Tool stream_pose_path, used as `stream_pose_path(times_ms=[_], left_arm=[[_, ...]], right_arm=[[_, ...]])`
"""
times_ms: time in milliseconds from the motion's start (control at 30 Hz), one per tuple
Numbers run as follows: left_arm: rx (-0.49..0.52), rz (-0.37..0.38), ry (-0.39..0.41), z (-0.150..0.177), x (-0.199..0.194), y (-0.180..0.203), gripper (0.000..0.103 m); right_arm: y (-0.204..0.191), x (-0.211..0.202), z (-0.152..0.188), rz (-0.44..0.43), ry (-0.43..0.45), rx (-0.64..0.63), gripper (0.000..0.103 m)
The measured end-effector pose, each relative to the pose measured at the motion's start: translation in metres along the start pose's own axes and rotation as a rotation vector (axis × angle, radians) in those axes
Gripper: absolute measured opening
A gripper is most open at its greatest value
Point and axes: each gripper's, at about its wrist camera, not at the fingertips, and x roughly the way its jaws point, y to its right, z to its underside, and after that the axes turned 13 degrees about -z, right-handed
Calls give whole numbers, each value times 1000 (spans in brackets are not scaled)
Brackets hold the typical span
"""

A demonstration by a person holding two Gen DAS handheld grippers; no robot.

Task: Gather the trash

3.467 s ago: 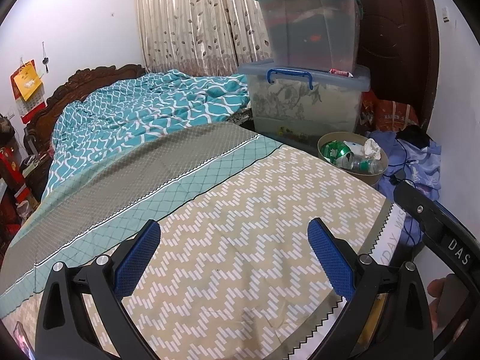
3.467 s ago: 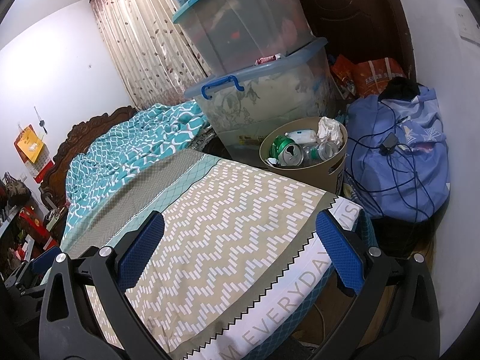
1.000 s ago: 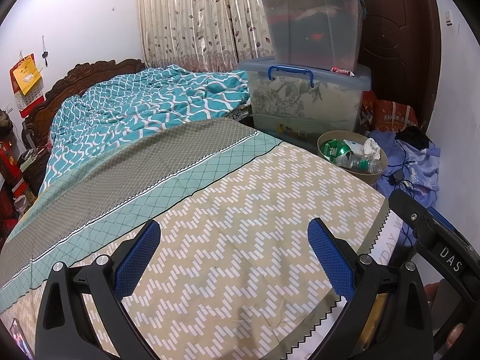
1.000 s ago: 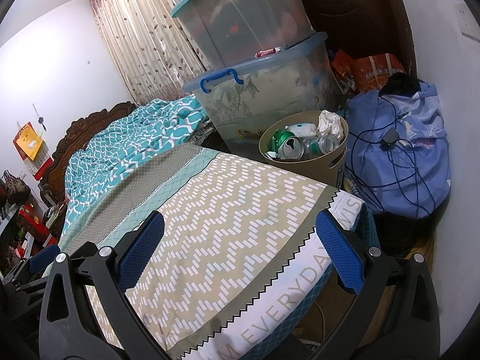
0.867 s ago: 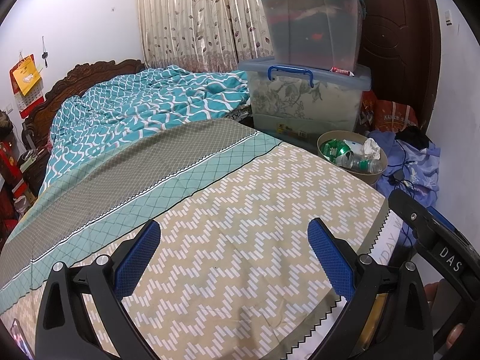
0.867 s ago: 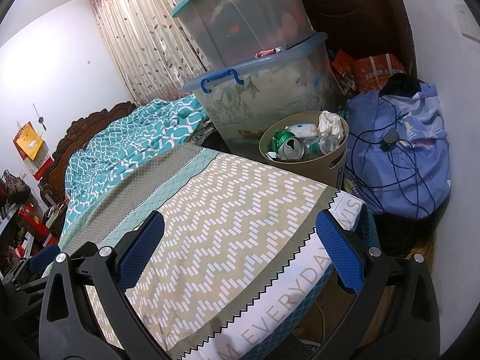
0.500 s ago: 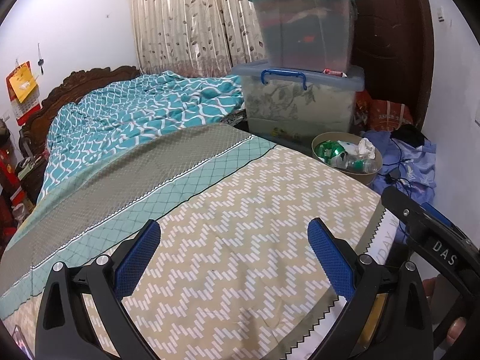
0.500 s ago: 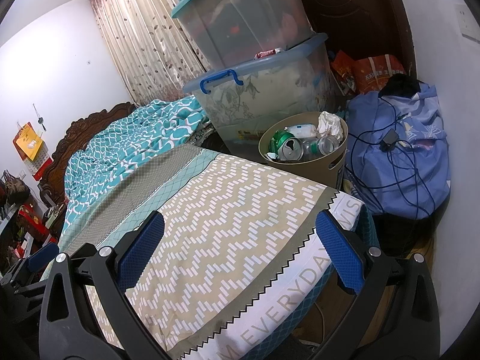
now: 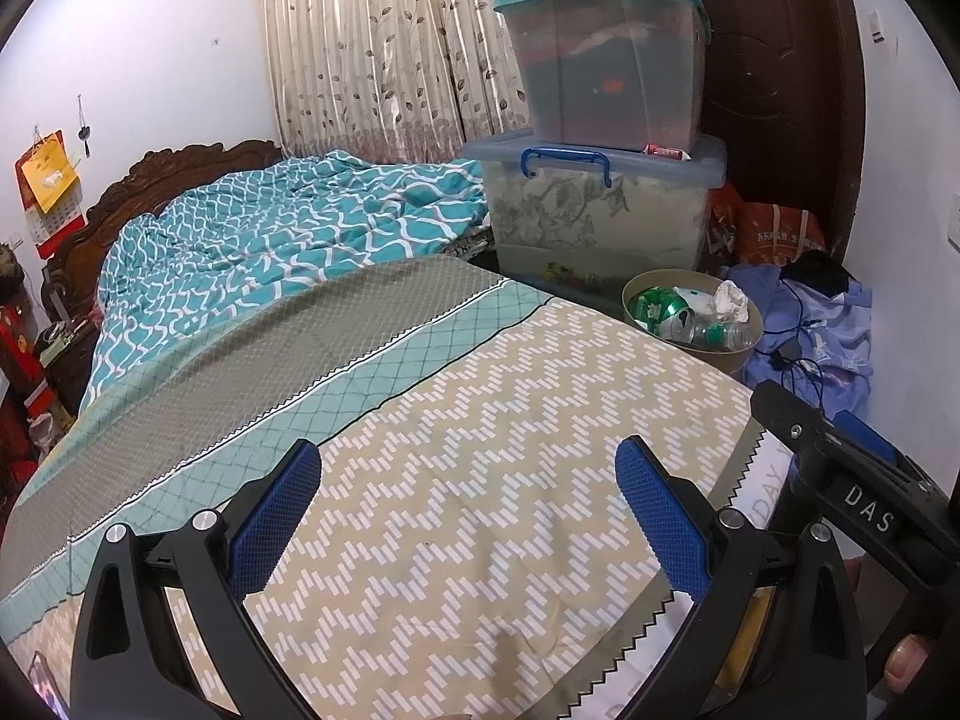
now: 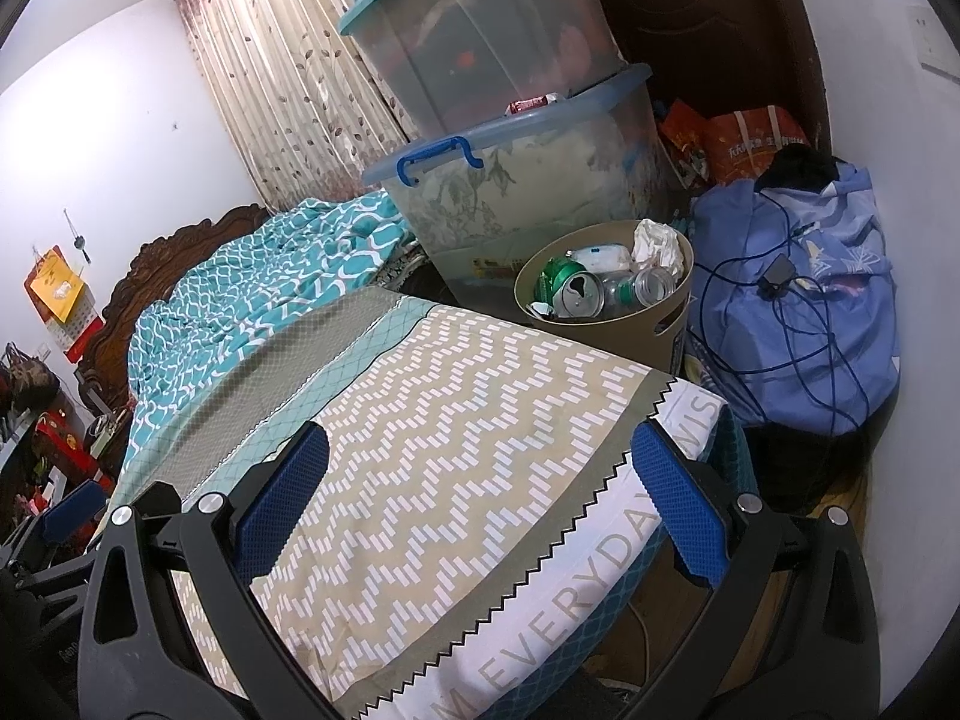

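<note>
A tan waste bin stands on the floor past the bed's far right corner. Inside it lie a green can, clear bottles and crumpled white paper. My left gripper hangs open over the zigzag bedcover with nothing between its blue pads. My right gripper is also open and empty, over the bed's foot corner, nearer the bin. Part of the right gripper shows at the right edge of the left wrist view.
Two stacked clear storage boxes stand behind the bin. A blue bag with cables and red bags sit by the dark door. A teal quilt covers the far bed, with a carved headboard and curtains behind.
Both grippers stay open and empty. The left view has shifted slightly, drawing back and up over the bed; the right view has barely moved.
</note>
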Motion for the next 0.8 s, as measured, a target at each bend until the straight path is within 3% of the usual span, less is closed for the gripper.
stream_pose_path(times_ms=[800], left_arm=[[5, 8, -12, 6, 2, 4, 95]], right_arm=[[0, 1, 0, 0, -1, 0, 100]])
